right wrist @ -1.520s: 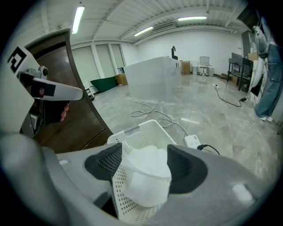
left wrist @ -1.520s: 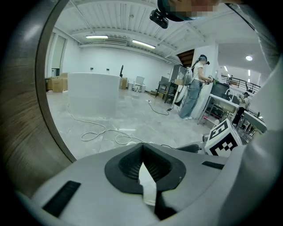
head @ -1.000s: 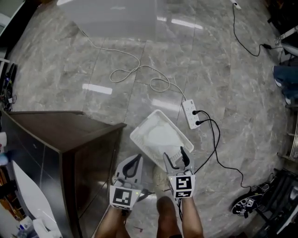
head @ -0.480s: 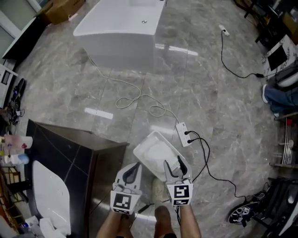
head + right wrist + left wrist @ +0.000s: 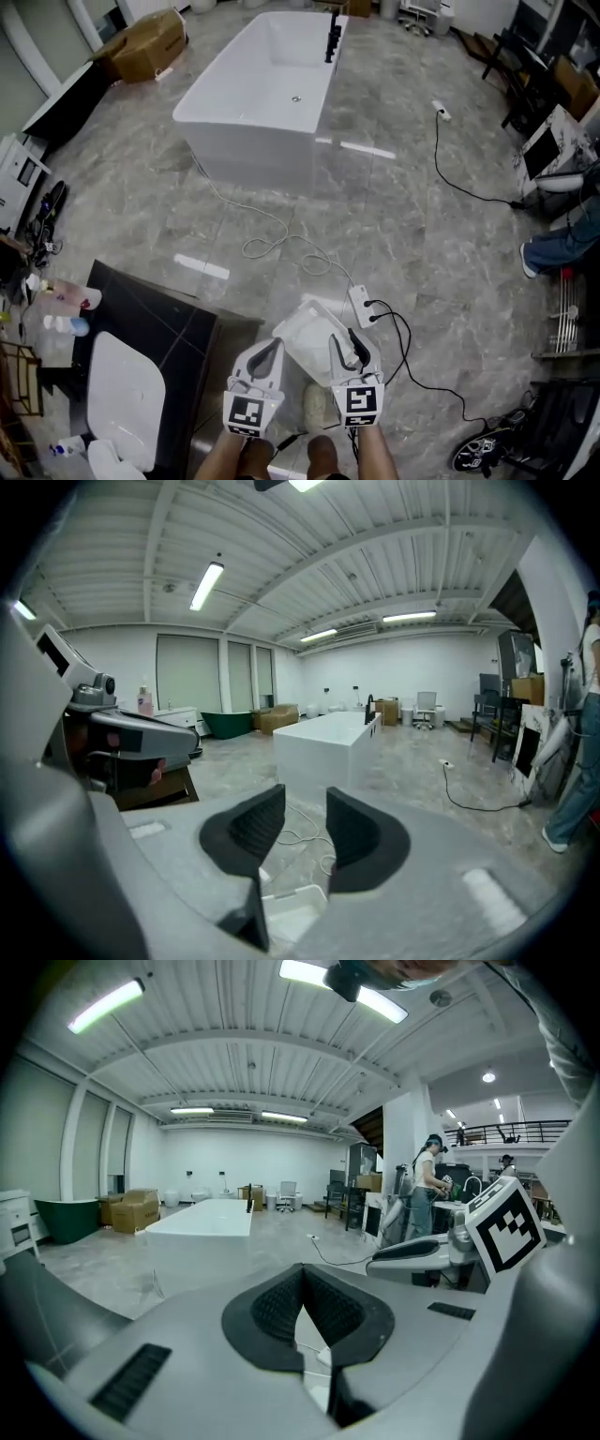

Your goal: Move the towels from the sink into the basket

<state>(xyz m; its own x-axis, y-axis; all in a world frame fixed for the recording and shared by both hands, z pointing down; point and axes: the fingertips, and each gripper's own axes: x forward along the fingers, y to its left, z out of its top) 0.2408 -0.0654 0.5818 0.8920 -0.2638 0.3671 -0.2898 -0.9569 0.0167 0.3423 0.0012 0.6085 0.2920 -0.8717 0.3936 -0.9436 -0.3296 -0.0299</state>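
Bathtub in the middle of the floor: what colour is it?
The bathtub is plain white; the head view shows it best.

basket [image 5: 298,334] right of sink [image 5: 122,398], bathtub [image 5: 272,89] behind

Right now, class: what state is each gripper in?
Left gripper: closed, nothing between its jaws.
Right gripper: partly open, jaws have just been closing, nothing between them.

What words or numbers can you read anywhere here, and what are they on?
None can be read.
Left gripper and right gripper cubes: black-and-white square patterns, not letters.
Bottles beside the sink: labels too small to read.
Cardboard box: nothing readable from here.
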